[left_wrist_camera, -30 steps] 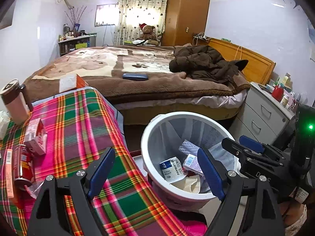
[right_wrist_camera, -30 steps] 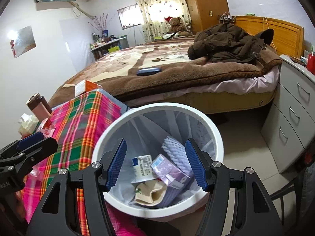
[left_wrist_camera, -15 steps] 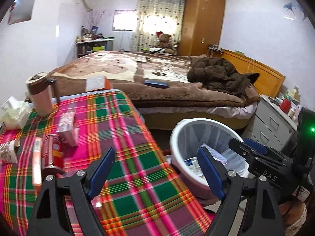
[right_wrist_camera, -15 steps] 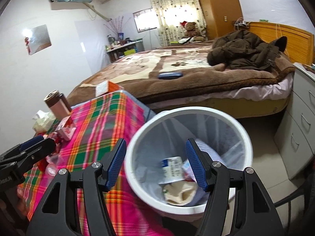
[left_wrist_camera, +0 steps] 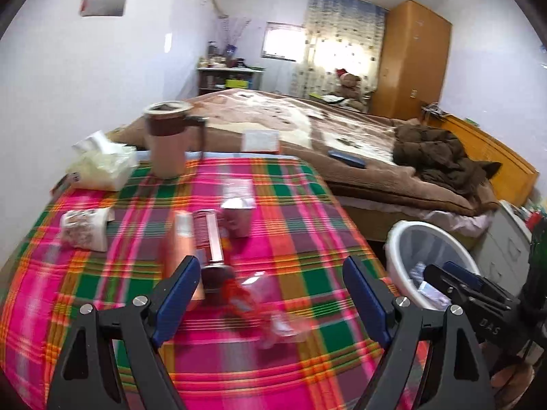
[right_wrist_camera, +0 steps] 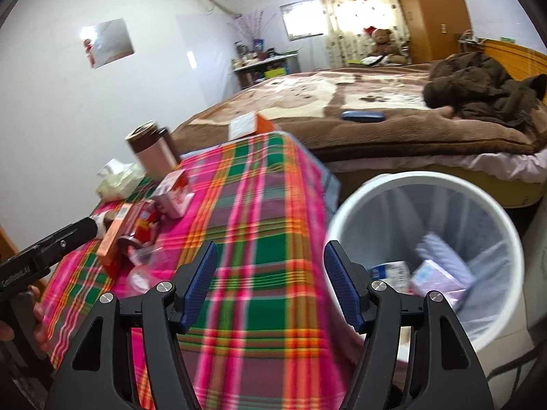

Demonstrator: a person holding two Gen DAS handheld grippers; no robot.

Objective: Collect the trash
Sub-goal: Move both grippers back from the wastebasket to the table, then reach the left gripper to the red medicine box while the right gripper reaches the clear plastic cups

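Hovering above the plaid tablecloth [left_wrist_camera: 283, 246], the left gripper [left_wrist_camera: 271, 294] has its fingers spread wide with nothing between them. Just ahead of it, toward the cloth's near edge, lie a red can [left_wrist_camera: 210, 239], an orange carton [left_wrist_camera: 181, 239] touching the can, and a crumpled clear wrapper [left_wrist_camera: 270, 311]. The right gripper [right_wrist_camera: 270, 283] is likewise spread and empty, above the cloth's right edge. Beside that edge stands the white trash bin [right_wrist_camera: 403, 181], holding discarded packaging.
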